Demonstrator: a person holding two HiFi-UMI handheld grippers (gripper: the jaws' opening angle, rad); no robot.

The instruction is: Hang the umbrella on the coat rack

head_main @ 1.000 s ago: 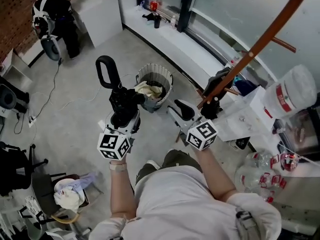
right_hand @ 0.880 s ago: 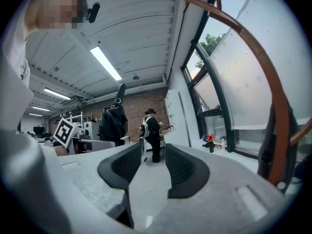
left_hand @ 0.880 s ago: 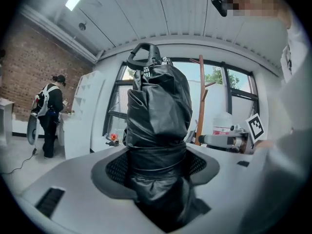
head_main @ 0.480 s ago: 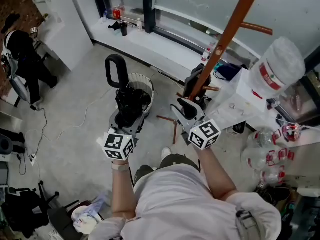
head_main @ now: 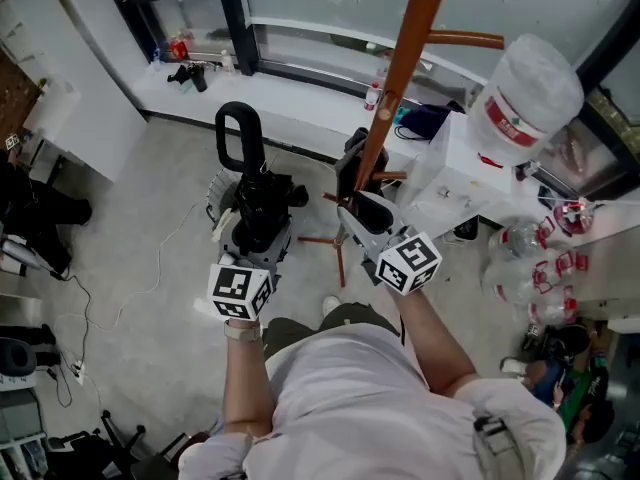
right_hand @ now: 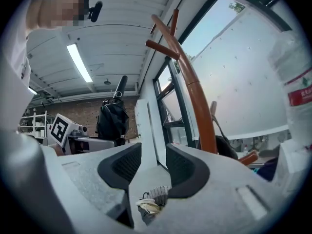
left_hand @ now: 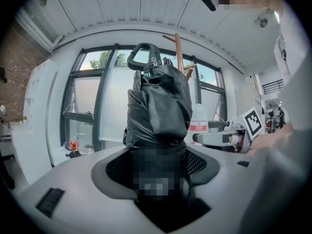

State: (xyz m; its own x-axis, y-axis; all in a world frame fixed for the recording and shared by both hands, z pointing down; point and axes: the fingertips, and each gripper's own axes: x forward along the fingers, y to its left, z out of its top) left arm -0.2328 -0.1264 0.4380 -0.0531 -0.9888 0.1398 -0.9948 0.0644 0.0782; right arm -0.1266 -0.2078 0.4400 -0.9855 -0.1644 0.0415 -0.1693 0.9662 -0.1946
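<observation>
A folded black umbrella (head_main: 262, 203) with a loop handle (head_main: 238, 133) stands upright in my left gripper (head_main: 256, 233), which is shut on its lower part. In the left gripper view the umbrella (left_hand: 158, 101) fills the space between the jaws, handle (left_hand: 143, 52) uppermost. The brown coat rack (head_main: 400, 58) rises to the right of it, one peg (head_main: 462, 39) pointing right. My right gripper (head_main: 362, 210) is open and empty, close to the pole's lower part. In the right gripper view the rack (right_hand: 195, 101) stands just right of the open jaws (right_hand: 153, 162).
A large water jug (head_main: 525, 93) sits on a white stand right of the rack. A black bag (head_main: 355, 163) hangs low on the pole. A wicker basket (head_main: 220, 193) is mostly hidden behind the umbrella. Plastic bottles (head_main: 545, 273) lie at the right. A window sill (head_main: 290, 83) runs behind.
The view has swung toward the window, so the rack pole now stands nearer the middle, just above the right gripper. The basket has slid behind the umbrella. Neither gripper changed its grip.
</observation>
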